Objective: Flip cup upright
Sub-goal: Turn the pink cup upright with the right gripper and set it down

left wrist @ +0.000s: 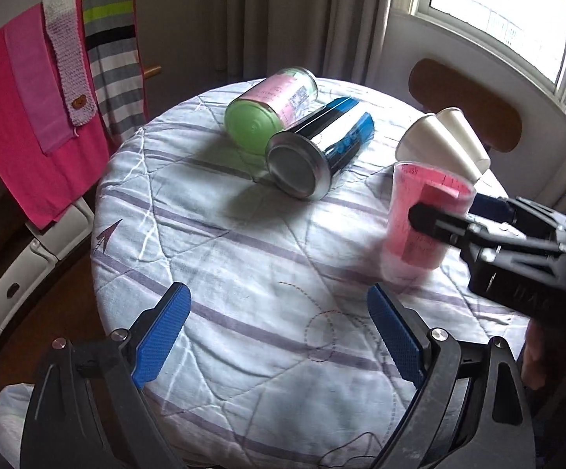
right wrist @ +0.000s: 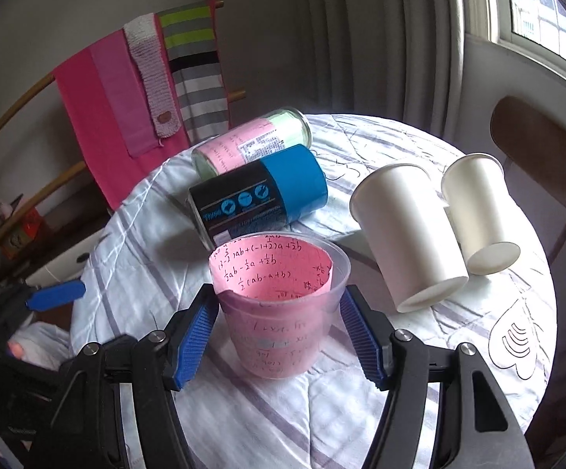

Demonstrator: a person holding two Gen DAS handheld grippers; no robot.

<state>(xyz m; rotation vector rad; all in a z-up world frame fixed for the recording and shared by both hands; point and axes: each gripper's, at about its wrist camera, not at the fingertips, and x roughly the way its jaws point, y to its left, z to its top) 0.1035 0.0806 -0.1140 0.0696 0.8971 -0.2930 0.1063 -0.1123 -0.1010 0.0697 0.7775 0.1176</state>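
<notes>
A clear plastic cup (right wrist: 283, 312) lined with pink written paper stands upright, mouth up, on the quilted round table (right wrist: 361, 410). My right gripper (right wrist: 279, 332) has a blue pad on each side of the cup and is shut on it. In the left wrist view the same cup (left wrist: 419, 219) is at the right with the right gripper's black fingers (left wrist: 439, 222) around it. My left gripper (left wrist: 279, 332) is open and empty over the table's near edge, left of the cup.
Two white cups (right wrist: 407, 234) (right wrist: 478, 215) lie on their sides right of the pink cup. A blue and black can (right wrist: 259, 199) and a green jar (right wrist: 251, 144) with a pink label lie behind it. Scarves (left wrist: 48, 90) hang on a rack at left. A chair (left wrist: 470, 101) stands by the window.
</notes>
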